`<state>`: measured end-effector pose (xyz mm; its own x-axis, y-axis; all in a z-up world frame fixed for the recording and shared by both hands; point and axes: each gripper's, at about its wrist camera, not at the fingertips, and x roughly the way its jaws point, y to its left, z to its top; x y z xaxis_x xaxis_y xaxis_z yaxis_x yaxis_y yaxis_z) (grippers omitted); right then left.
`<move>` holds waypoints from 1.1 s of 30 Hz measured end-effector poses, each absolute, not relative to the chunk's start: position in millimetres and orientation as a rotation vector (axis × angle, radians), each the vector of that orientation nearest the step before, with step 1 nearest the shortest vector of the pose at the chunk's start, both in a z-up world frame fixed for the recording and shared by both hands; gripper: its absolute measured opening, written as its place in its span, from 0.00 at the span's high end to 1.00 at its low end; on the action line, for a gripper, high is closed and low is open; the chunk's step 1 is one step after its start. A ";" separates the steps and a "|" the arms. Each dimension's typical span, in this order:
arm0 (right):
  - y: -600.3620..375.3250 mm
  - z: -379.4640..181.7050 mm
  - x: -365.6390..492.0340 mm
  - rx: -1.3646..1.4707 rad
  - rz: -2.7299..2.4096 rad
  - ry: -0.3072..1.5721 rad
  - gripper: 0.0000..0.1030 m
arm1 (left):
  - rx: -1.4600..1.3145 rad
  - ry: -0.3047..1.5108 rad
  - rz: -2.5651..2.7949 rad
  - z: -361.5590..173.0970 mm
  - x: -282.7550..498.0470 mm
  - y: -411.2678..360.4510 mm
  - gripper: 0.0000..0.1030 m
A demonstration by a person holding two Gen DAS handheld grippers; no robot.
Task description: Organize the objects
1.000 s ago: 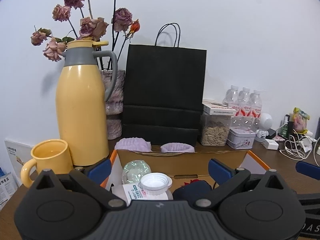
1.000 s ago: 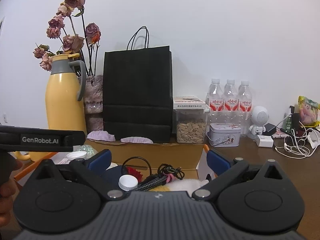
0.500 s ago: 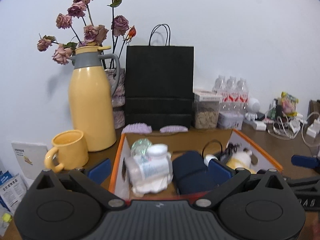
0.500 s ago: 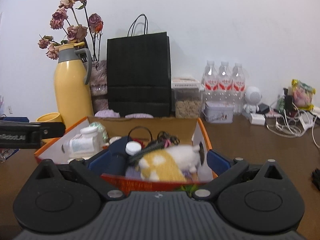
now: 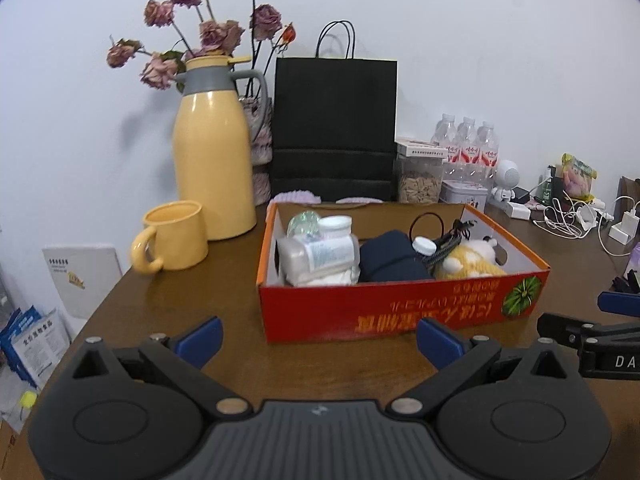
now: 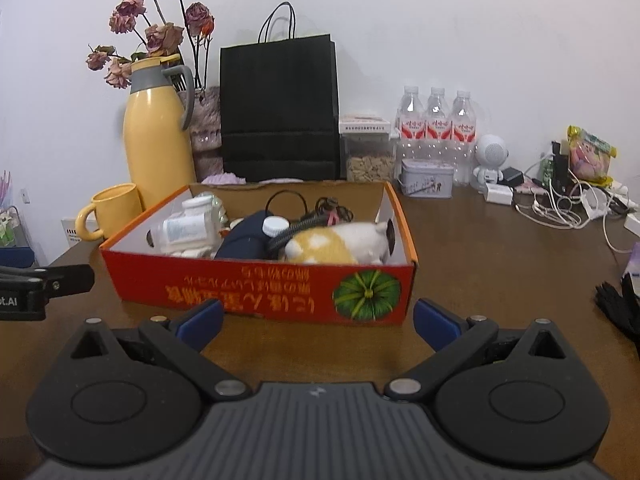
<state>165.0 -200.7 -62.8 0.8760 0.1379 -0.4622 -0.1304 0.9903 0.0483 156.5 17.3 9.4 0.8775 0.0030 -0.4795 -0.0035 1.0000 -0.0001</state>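
Note:
A red cardboard box (image 5: 400,312) (image 6: 256,286) stands on the brown table. It holds a white bottle (image 5: 316,254) (image 6: 184,230), a dark blue bundle (image 5: 394,262) (image 6: 244,242), a small white-capped bottle (image 6: 275,225), black cables (image 5: 448,240) and a yellow-and-white plush toy (image 5: 468,262) (image 6: 332,242). My left gripper (image 5: 320,340) is open and empty, just in front of the box. My right gripper (image 6: 318,316) is open and empty, also in front of the box.
A yellow thermos (image 5: 214,160) and yellow mug (image 5: 174,242) stand left of the box. A black paper bag (image 5: 334,128), vase of dried roses (image 5: 208,36), seed jar (image 6: 370,156), tin (image 6: 427,178), water bottles (image 6: 436,120) and chargers with cables (image 6: 560,204) line the back.
Both grippers have pulled back and up from over the box. The box's front wall and the table before it now show. Both grippers stay open.

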 end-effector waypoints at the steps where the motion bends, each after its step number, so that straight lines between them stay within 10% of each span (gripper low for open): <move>1: -200.4 -63.4 162.4 0.015 0.140 0.488 0.00 | -0.003 0.504 0.002 9.0 152.9 17.8 0.00; 33: -190.9 -73.9 150.4 0.012 0.155 0.550 0.00 | -0.008 0.579 0.005 -13.5 137.7 16.0 0.00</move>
<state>150.4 -190.9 -73.9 0.8413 0.1497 -0.5195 -0.1435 0.9883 0.0523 137.7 16.0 -13.5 0.8371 0.0027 -0.5470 -0.0073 1.0000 -0.0063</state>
